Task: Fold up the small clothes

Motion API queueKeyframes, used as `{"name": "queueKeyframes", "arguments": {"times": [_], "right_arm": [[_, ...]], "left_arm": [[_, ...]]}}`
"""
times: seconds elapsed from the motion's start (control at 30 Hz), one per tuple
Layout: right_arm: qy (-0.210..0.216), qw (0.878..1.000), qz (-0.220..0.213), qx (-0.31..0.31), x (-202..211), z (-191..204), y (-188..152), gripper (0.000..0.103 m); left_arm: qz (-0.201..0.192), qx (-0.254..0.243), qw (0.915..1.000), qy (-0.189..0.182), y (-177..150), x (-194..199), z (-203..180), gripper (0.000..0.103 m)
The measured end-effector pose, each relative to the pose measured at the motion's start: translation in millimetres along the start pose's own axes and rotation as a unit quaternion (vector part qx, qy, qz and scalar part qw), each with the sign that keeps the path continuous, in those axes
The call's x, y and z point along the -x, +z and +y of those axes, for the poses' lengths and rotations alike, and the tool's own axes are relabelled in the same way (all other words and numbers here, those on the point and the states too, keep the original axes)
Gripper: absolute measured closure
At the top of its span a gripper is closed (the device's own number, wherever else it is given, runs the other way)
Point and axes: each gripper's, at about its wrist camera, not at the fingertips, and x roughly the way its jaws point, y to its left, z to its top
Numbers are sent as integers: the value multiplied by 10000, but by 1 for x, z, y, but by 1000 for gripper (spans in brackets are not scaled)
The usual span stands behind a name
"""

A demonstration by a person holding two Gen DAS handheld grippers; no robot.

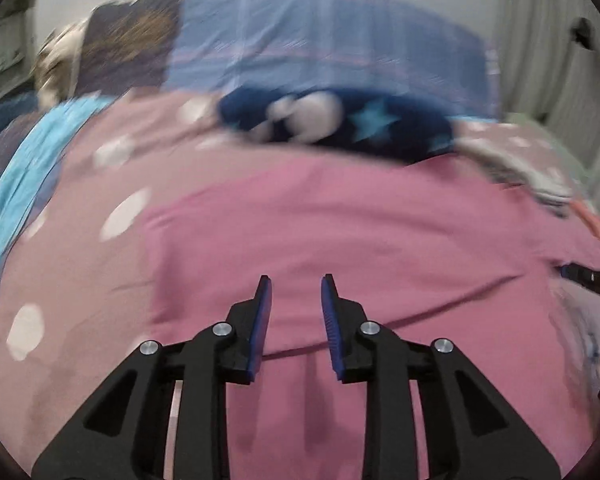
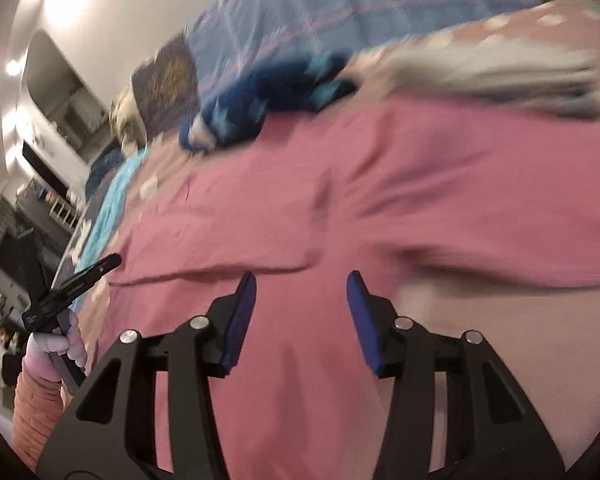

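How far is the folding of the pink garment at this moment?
Done: the pink garment lies spread on the dotted bedcover, one fold line showing. In hand: nothing; left gripper and right gripper hang open above it. Left: further folds, and the navy star garment.

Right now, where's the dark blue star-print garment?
The dark blue star-print garment lies at the far edge of the pink garment, in front of the blue plaid bedding; the right wrist view shows it upper left of centre.
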Motion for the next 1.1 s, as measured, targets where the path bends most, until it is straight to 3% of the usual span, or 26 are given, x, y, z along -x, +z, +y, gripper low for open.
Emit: {"name": "queueKeyframes", "arguments": {"times": [0.07, 0.17, 0.23, 0.3, 0.43, 0.53, 0.6, 0.63, 0.67, 0.7, 0.8, 0.93, 1.0, 1.1], "right_arm": [[-314, 9977, -510, -328, 56, -41, 4, 53], [-645, 9800, -1251, -1406, 136, -121, -2, 52], [-802, 9546, -1598, -2383, 178, -177, -20, 52], [-805, 9289, -1732, -3172, 203, -221, -43, 52], [-961, 9052, -1762, -3747, 211, -258, -65, 53], [-832, 8937, -2070, -3893, 206, -271, -61, 48], [-965, 8906, -2218, -3851, 200, -274, -50, 49], [-1080, 8897, -2249, -3824, 198, -276, -43, 64], [-1260, 8892, -2230, -3792, 195, -275, -37, 77], [-1316, 8909, -2159, -3772, 190, -273, -31, 97], [-979, 8923, -2291, -3764, 183, -253, -17, 97], [-413, 9407, -2280, -2478, 150, -150, 40, 98], [147, 9630, -2041, -1752, 114, -82, 65, 98], [840, 9785, -1576, -1032, 59, -4, 81, 98]], "left_arm": [[52, -153, 9993, -347, 3, -2, -29, 75], [135, -327, 9973, -645, 3, -18, -61, 67], [283, -265, 9968, -696, -1, -36, -71, 65], [732, -60, 9950, -673, -16, -67, -73, 64], [545, 82, 9956, -756, -22, -69, -69, 64], [524, 167, 9948, -853, -24, -71, -64, 64], [502, 136, 9952, -826, -24, -70, -65, 64], [491, 124, 9954, -815, -24, -71, -65, 64], [486, 126, 9954, -818, -24, -71, -66, 64], [481, 136, 9953, -831, -24, -65, -67, 64], [488, 206, 9944, -917, -23, -65, -64, 63], [481, 261, 9937, -982, -23, -65, -62, 63], [469, 293, 9932, -1023, -23, -65, -62, 63], [430, 523, 9896, -1271, -24, -64, -52, 63]]}}
